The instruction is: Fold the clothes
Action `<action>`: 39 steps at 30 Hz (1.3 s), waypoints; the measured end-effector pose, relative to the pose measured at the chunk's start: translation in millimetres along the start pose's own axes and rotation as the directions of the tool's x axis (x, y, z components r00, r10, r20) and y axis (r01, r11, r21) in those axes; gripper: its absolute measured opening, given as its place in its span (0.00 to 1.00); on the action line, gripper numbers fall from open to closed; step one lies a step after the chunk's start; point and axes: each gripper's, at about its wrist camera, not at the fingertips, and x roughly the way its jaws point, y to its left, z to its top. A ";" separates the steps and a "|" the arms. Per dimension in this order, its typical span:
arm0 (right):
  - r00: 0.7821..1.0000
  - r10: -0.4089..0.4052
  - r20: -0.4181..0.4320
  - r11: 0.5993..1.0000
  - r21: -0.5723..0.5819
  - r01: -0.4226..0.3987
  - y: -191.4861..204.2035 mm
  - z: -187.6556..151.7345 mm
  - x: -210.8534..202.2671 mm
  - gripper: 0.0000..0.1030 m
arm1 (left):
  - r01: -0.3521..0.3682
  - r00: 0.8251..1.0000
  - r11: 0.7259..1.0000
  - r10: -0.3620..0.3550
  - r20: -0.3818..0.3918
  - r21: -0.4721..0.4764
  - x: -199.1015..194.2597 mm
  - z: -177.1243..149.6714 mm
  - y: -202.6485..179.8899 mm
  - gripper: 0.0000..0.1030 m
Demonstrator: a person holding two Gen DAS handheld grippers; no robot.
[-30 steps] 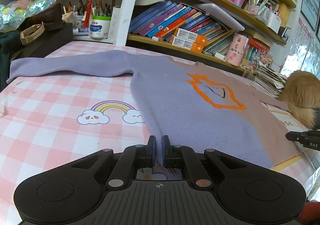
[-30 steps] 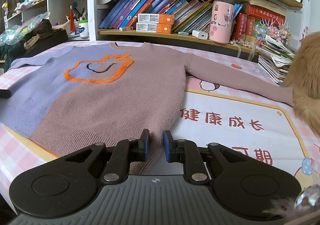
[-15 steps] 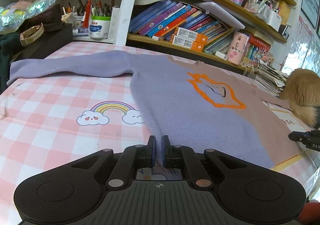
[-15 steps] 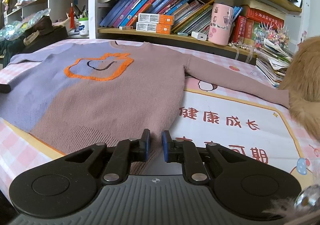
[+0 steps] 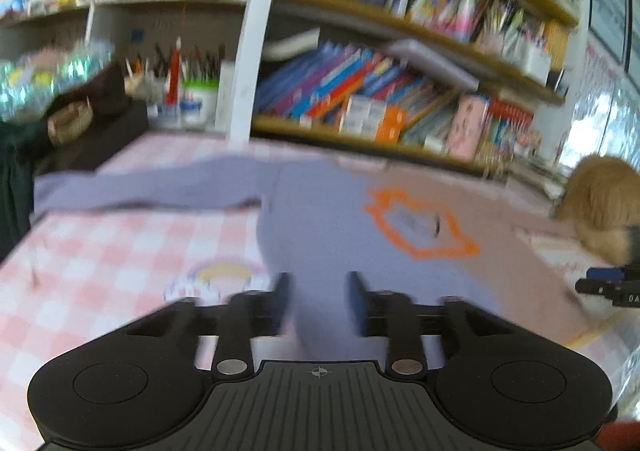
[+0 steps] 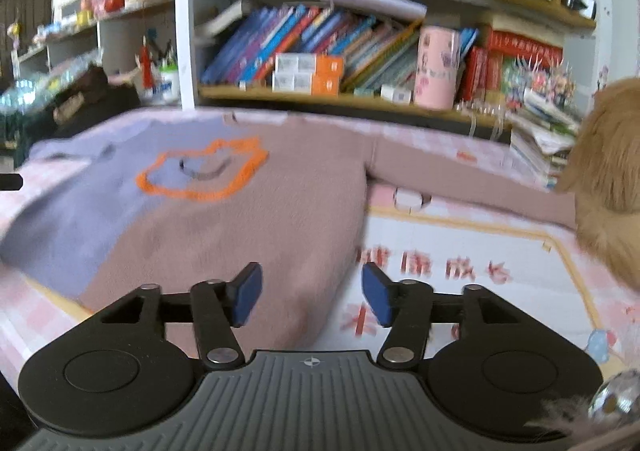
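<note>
Left gripper (image 5: pixel 318 301): jaws have just been opening and now stand apart, released. The lilac hem of the sweater (image 5: pixel 320 219) runs up between them, but the pads do not press it. A half second ago they were clenched on that hem. The left wrist view is blurred, so the fabric edge near the pads is hard to read.

Sweater: spread flat, front up, on the pink checked surface (image 5: pixel 100 243). Lilac half and lilac sleeve (image 5: pixel 140 187) to the left, brown half to the right, orange outline motif (image 5: pixel 416 227) mid-chest. Brown sleeve (image 6: pixel 460 175) stretched out to the right toward a furry tan animal (image 6: pixel 604 175) at the surface's edge. Bookshelf (image 6: pixel 360 99) behind.

Right gripper (image 6: pixel 312 297): jaws likewise have just been opening, now wide and released. The brown hem corner lies below and between them, untouched by the pads as far as can be seen. Earlier they were pinched on it.

Reading: both bottom corners let go together, so the laying-out and smoothing step looks finished. No fold is made yet; the sleeves are the likely next thing to bring inward.
</note>
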 end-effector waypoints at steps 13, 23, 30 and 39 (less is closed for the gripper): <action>0.991 0.090 0.103 0.994 -0.074 -0.083 12.6 64.4 36.2 0.99 | -0.246 0.964 0.957 0.257 0.061 -0.155 11.5 21.6 55.8 0.91; 0.981 0.189 0.034 0.976 -0.118 -0.184 28.6 71.9 114.7 1.00 | -0.480 0.872 0.845 0.489 -0.022 -0.235 41.8 37.4 129.3 0.91; 0.983 0.183 -0.020 0.978 -0.095 -0.184 20.7 66.8 151.6 1.00 | -0.556 0.826 0.777 0.555 -0.095 -0.295 72.6 42.8 174.5 0.90; 0.987 0.154 -0.042 0.980 -0.124 -0.158 27.2 64.7 154.9 1.00 | -0.499 0.852 0.632 0.483 -0.202 -0.592 94.0 32.6 239.4 0.89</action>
